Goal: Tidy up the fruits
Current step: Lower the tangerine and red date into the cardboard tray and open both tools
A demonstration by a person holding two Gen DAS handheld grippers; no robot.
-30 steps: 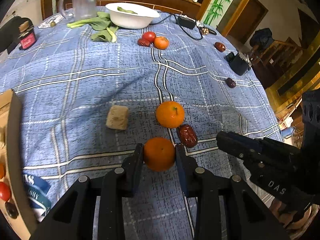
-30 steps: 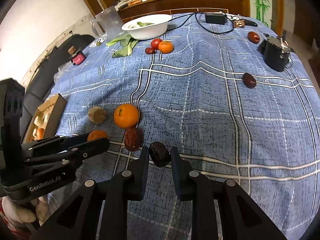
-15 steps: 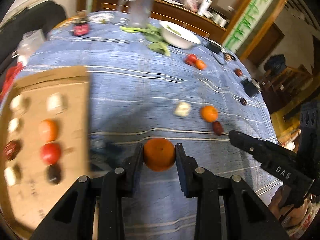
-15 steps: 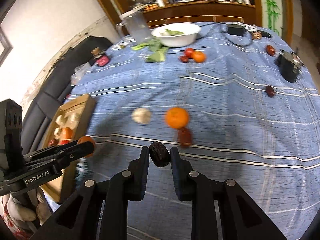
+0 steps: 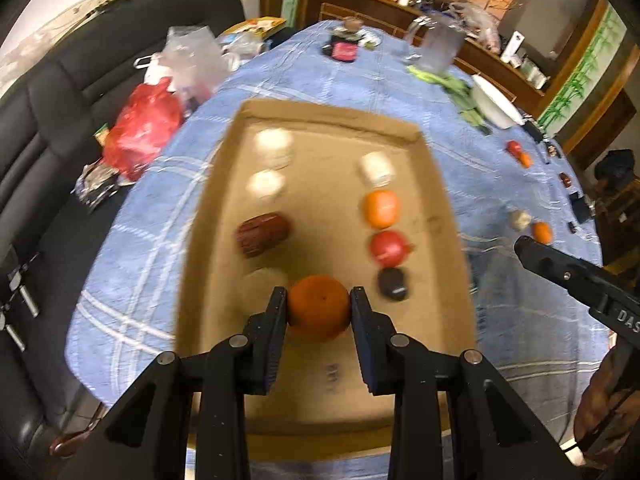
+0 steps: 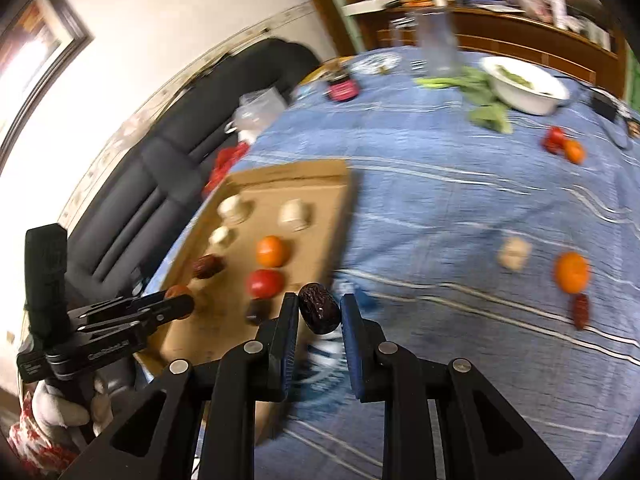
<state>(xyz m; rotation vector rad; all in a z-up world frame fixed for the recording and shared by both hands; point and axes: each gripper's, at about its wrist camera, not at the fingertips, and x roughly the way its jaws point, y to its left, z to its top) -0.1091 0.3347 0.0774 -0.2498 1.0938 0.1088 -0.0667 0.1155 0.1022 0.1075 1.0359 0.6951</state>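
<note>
Blue cloth: your table wears a blue tablecloth crossed with white lines; much of both views is blurred.
Room: a black sofa sits along the table's left edge, with a red bag and a clear plastic bag on it; a wooden sideboard runs behind the far edge.
Far end of the table: a white bowl, leafy greens, a clear jug and a small dark jar.
Cardboard tray: the cardboard tray lies near the left edge. It carries pale blocks, a red date, a small orange, a tomato and a dark date.
Your left gripper: the left gripper is clamped on a tangerine, both pads against its sides, over the near part of the tray.
Your right gripper: the right gripper is closed on a dark wrinkled date, by the tray's near right corner.
Loose on the cloth: an orange with a red-brown date just beside it, a pale block near them, and towards the far right corner a second tomato touching another little orange.
</note>
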